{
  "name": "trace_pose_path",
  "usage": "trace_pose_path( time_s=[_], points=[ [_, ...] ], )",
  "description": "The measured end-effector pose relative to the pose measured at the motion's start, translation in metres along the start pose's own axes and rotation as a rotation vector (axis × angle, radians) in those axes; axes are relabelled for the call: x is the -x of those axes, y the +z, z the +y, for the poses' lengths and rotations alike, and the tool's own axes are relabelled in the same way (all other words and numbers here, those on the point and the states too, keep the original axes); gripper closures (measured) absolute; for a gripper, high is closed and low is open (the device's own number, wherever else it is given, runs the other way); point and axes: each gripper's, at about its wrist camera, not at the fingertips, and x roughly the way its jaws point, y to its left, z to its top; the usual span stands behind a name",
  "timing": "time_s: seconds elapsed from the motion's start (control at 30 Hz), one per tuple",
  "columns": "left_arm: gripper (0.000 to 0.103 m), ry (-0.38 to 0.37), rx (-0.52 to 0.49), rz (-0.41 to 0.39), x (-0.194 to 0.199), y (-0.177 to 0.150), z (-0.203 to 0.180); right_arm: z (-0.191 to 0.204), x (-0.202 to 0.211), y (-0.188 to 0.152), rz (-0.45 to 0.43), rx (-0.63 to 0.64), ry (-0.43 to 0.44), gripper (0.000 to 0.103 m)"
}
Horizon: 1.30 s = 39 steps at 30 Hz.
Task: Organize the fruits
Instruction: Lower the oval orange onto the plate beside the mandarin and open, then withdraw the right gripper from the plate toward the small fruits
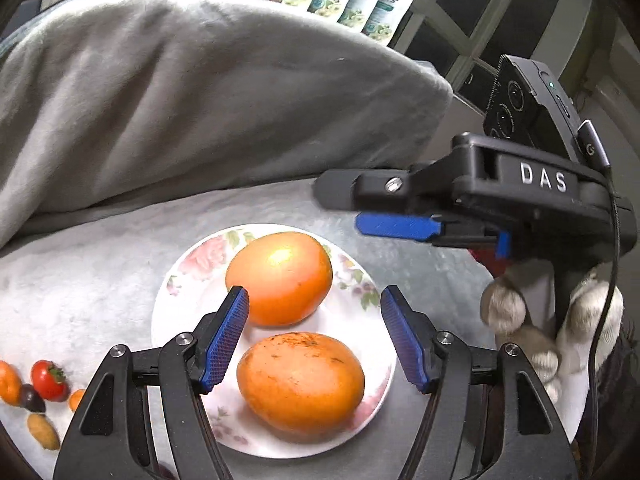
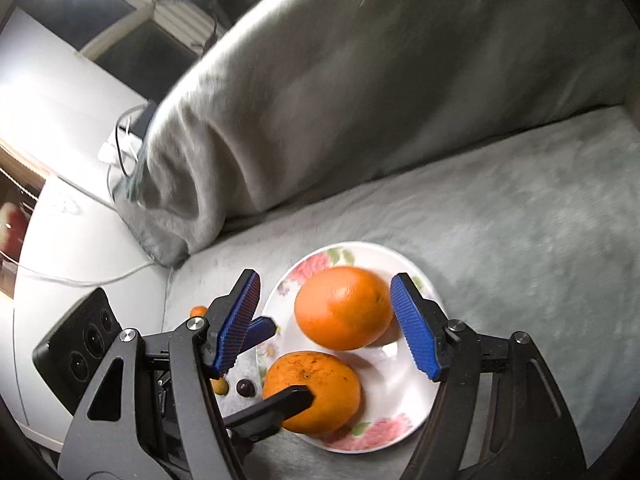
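While both oranges sit on the plate, each empty tool, left tool and right tool, gapes, so fetching the strawberry seems next.

the left claw sits low in the centre of its frame with blue pads spread wide and nothing between them, while the right claw, likewise spread and empty, reaches in from the right of the left view, gripped by a gloved hand.
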Motion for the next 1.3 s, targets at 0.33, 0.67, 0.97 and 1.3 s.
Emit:
trace_pose_path(
  time_s=[0.33,0.67,0.97,1.3],
  points=[
    [0.035,0.057,-0.030,-0.047,0.028,-0.013,-0.002,-0.007,0.023,-0.007,-0.072,0.035,-0.015,0.031],
    [0.035,0.132,-0.053,-0.149,0.066,-0.029,0.001,0.028,0.028,-0.037,-0.128,0.203,-0.071,0.031],
    [0.035,0.235,0.014,-0.195,0.102,-0.049,0.042,0.076,0.029,-0.072,-0.162,0.387,-0.108,0.031],
    [0.035,0.342,0.154,-0.225,0.141,-0.087,0.107,0.124,0.011,-0.125,-0.158,0.578,-0.077,0.031]
  ],
)
